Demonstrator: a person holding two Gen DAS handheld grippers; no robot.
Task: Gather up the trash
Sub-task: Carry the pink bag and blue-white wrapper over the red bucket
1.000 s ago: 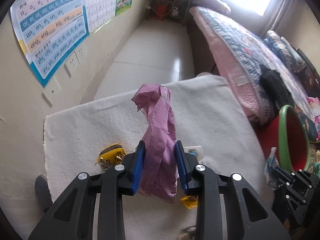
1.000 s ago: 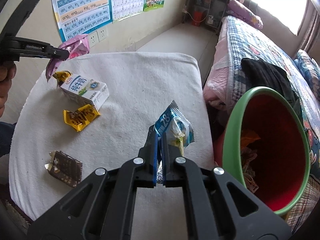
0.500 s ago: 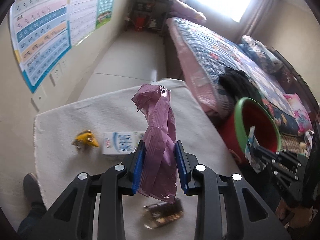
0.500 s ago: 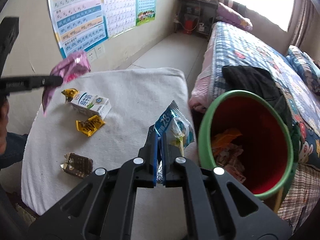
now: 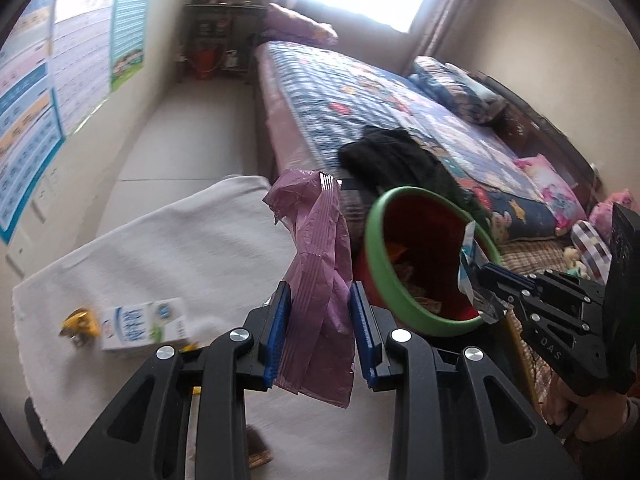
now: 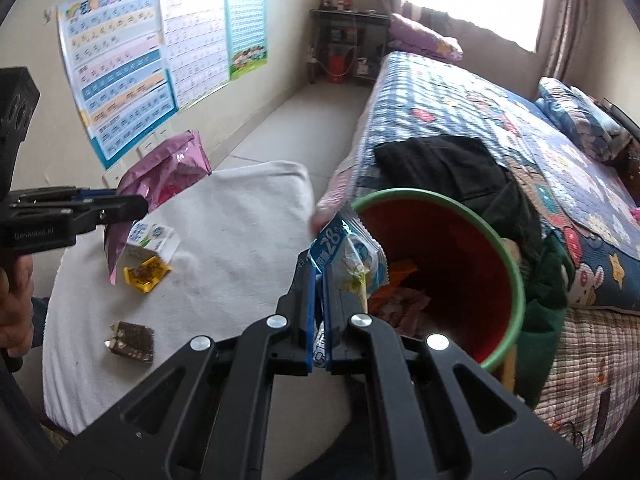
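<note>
Right gripper [image 6: 318,280]: jaws clenched on a blue-and-white snack wrapper [image 6: 350,256], held at the near rim of the bin. Left gripper [image 5: 322,320]: jaws clamped on a crumpled pink plastic bag [image 5: 320,264], held above the table's edge, short of the bin. Red bin with green rim [image 6: 516,280]: beside the table, some wrappers inside. White-clothed table [image 6: 240,240]: carried a brown wrapper [image 6: 132,342], yellow wrapper [image 6: 146,274] and milk carton [image 6: 154,238]. Bed [image 6: 460,120] beyond.
</note>
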